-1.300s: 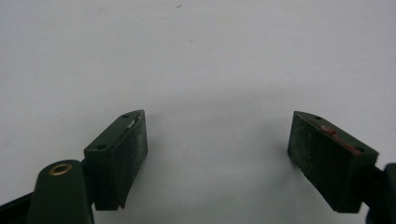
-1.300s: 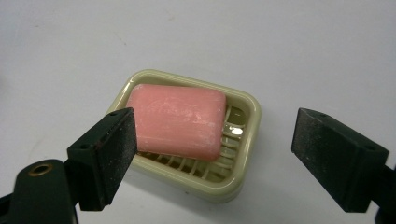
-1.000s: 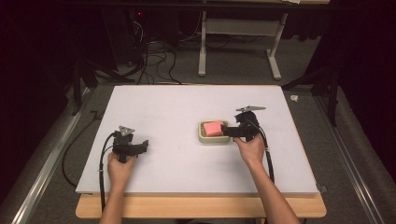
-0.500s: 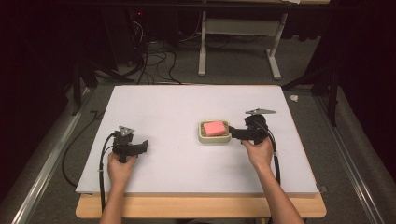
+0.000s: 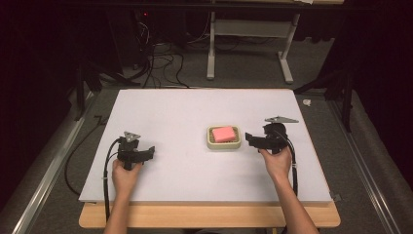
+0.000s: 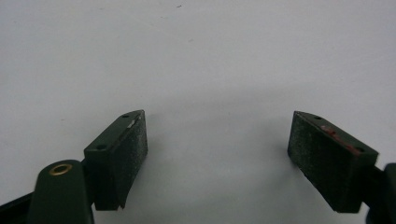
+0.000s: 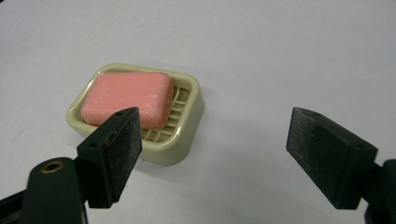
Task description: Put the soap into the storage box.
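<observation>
Right gripper [image 7: 212, 158] closing empty, soap [image 7: 127, 99] in dish [image 7: 189, 123]

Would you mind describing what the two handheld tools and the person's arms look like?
The left tool and right tool are black, each with two blocky jaws faced with rough dark pads, a grey three-cornered plate on top and a trailing black cable. The forearms show no sleeves.

A white table top [image 5: 170, 112] lies on a wooden board [image 5: 209, 215] whose edge shows along the near side. Beyond the fingers, grey carpet [image 5: 243, 73] carries a tangle of black cables [image 5: 156, 63] and the white legs of a desk [image 5: 248, 44]. The room behind is dark. Metal rails [image 5: 44, 180] flank the table.
</observation>
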A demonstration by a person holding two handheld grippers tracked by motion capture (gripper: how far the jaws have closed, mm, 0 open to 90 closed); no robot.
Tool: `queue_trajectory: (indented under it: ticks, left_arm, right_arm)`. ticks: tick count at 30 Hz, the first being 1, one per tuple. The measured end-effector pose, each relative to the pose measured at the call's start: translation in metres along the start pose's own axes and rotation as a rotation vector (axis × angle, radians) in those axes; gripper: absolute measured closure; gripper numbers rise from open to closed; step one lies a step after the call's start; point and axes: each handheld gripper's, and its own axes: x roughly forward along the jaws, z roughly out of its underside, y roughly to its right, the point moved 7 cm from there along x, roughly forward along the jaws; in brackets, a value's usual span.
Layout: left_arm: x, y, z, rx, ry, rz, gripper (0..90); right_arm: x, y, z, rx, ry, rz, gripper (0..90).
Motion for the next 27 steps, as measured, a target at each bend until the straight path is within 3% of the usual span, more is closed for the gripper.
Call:
queue_trajectory:
  ticks: [27]
  left_arm:
    - [0.000, 0.000, 0.000, 0.000, 0.000, 0.000, 20.5]
  right_arm:
    - [-0.012, 0.019, 0.017, 0.043, 0.027, 0.010, 20.0]
